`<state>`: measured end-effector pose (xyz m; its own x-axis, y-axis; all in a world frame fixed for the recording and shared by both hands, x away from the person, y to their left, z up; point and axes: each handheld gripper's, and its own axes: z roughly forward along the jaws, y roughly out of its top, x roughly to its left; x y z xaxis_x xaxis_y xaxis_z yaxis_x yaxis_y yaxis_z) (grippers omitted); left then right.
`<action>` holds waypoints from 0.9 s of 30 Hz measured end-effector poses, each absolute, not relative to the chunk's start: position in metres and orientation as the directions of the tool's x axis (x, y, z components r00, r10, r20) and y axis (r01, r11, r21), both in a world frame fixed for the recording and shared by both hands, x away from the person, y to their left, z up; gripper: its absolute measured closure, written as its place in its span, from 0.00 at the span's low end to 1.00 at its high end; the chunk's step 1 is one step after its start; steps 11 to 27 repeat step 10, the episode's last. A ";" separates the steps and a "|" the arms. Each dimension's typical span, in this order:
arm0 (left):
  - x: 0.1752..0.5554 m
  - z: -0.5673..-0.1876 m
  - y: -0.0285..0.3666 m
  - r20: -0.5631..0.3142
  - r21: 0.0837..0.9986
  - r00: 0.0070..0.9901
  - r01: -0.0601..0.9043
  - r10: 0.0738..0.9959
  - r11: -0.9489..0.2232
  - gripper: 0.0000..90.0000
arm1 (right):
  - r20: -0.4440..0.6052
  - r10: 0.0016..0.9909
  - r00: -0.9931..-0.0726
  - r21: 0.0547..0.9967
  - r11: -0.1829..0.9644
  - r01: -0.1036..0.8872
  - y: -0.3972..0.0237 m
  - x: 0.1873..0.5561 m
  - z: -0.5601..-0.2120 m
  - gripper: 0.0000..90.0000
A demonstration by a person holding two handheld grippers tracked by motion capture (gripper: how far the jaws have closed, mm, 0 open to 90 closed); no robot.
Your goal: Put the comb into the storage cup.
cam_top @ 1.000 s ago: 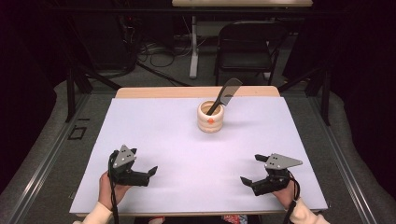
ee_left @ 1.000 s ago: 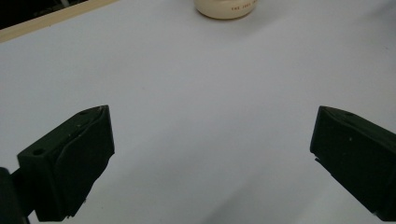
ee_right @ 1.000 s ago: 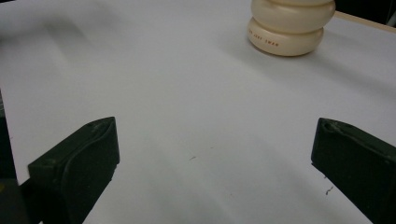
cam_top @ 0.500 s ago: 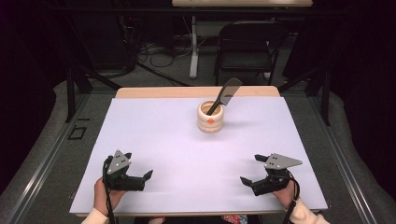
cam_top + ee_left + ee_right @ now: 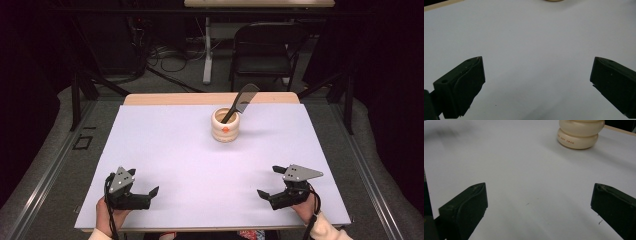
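Note:
A cream ribbed jar (image 5: 226, 126) stands at the back middle of the white table (image 5: 165, 145), and a black spatula (image 5: 241, 101) leans out of it to the right. My left gripper (image 5: 143, 181) rests open and empty near the front left edge, held by a hand. My right gripper (image 5: 268, 181) sits open and empty near the front right edge. In the left gripper view the gripper (image 5: 538, 61) has its jaws wide apart over bare table. In the right gripper view the gripper (image 5: 540, 186) also has its jaws wide apart, with the jar (image 5: 580, 133) far ahead to the right.
A wooden strip (image 5: 210, 98) runs along the table's far edge. Behind the table stand a black folding chair (image 5: 265, 50) and cables on the floor (image 5: 165, 55). Metal rails (image 5: 45, 175) flank both sides of the table.
My left gripper has slid a little back toward the front left edge of the table. The right gripper, jar and spatula have not moved.

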<state>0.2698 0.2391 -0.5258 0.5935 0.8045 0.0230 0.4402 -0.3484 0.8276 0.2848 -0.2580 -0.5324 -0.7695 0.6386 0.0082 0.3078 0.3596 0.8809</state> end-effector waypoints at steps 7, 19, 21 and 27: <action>0.271 -0.527 0.241 0.013 0.834 0.587 0.440 0.809 -0.333 0.00 | 0.010 0.637 -0.771 0.884 0.355 0.305 -0.258 0.284 -0.532 0.00; 0.273 -0.528 0.243 0.010 0.834 0.582 0.444 0.813 -0.329 0.00 | 0.011 0.635 -0.773 0.881 0.359 0.308 -0.258 0.285 -0.532 0.00; 0.273 -0.528 0.243 0.010 0.834 0.582 0.444 0.813 -0.329 0.00 | 0.011 0.635 -0.773 0.881 0.359 0.308 -0.258 0.285 -0.532 0.00; 0.273 -0.528 0.243 0.010 0.834 0.582 0.444 0.813 -0.329 0.00 | 0.011 0.635 -0.773 0.881 0.359 0.308 -0.258 0.285 -0.532 0.00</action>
